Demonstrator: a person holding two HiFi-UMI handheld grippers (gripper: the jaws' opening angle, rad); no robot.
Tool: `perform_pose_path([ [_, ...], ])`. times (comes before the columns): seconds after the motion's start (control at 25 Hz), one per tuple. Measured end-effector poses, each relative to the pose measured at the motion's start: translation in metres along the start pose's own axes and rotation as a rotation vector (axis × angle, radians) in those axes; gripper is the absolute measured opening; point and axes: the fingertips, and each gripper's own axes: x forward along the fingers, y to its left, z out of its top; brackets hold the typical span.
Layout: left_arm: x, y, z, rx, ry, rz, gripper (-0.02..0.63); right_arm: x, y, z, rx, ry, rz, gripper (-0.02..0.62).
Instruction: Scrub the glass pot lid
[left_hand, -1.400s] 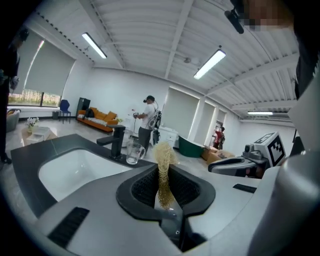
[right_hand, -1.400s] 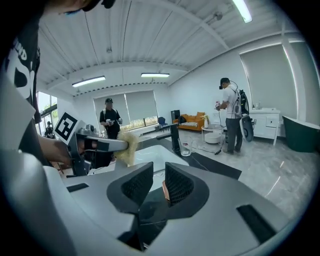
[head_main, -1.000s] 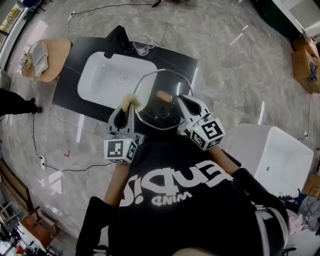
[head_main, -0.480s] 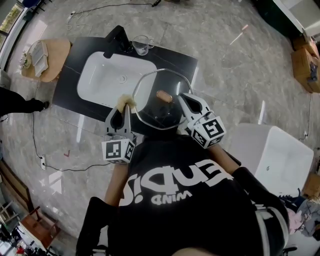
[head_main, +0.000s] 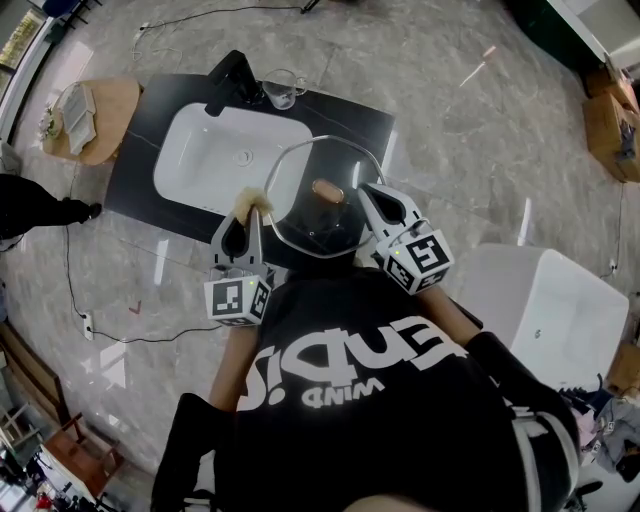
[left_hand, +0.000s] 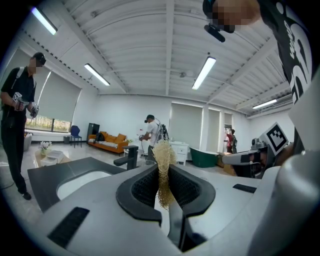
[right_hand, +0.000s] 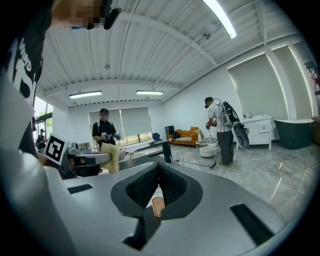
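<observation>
The glass pot lid (head_main: 303, 226), steel-rimmed with a wooden knob (head_main: 327, 190), is held up in front of the person over the near edge of the sink counter. My right gripper (head_main: 368, 194) is shut on the lid's right edge; in the right gripper view a wood-coloured piece (right_hand: 157, 206) shows low in the gap behind the shut pads. My left gripper (head_main: 251, 212) is shut on a beige fibrous scrubber (left_hand: 163, 170), whose tuft (head_main: 252, 201) sits at the lid's left rim.
A white basin (head_main: 200, 165) is set in a black counter (head_main: 340, 115), with a black faucet (head_main: 228, 78) and a glass cup (head_main: 284, 90) at its far edge. A wooden side table (head_main: 105, 130) stands left, a white tub (head_main: 560, 310) right. Other people stand around.
</observation>
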Motion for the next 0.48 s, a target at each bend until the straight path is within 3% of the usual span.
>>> perform_pose_path([
  [0.48,0.0009,-0.0008,-0.0058,-0.015,0.019,-0.001,0.058,0.0008,0.003,-0.0036,0.001,0.01,0.014,0.012],
])
